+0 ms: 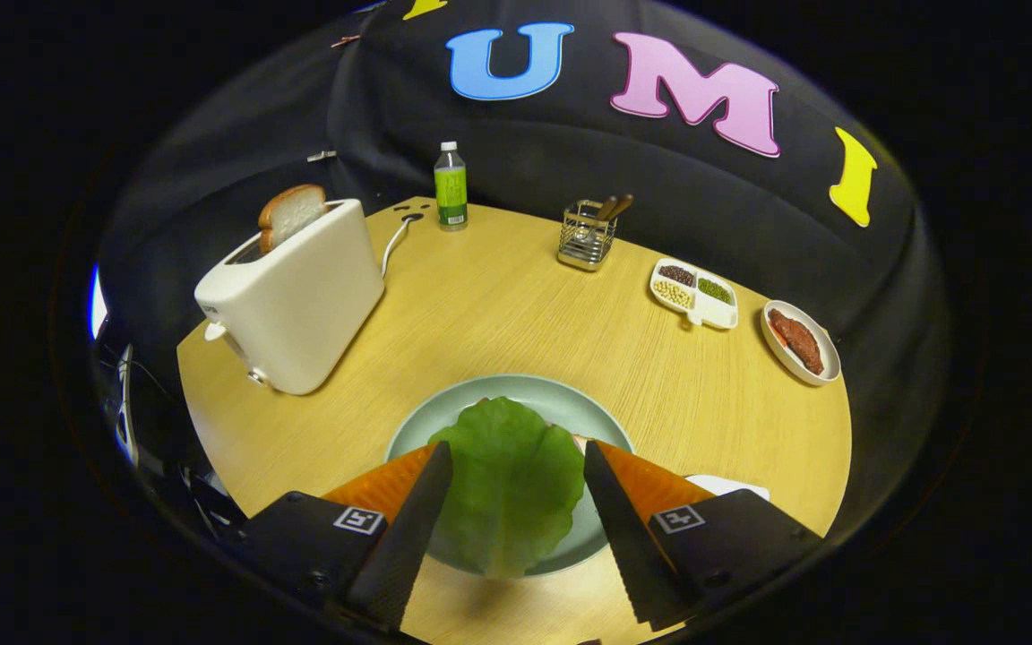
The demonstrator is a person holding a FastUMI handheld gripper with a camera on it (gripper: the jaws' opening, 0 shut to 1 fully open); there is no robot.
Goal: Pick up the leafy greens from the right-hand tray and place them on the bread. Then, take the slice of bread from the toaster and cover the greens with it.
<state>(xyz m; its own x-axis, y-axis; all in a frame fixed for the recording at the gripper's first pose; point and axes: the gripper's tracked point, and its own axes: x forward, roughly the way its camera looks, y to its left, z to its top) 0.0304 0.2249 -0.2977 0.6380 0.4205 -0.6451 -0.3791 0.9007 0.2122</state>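
the leafy greens [509, 484] hide most of the bread; the claw [516, 502] fingers cover the greens' sides.

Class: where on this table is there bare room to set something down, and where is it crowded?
Bare wood lies between toaster, utensil holder and plate. Crowded: sectioned dish beside meat dish. The open gripper flanks the leaf.

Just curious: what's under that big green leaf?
A pale green plate, with a sliver of bread peeking out. The leaf hides the rest. The open claw straddles it.
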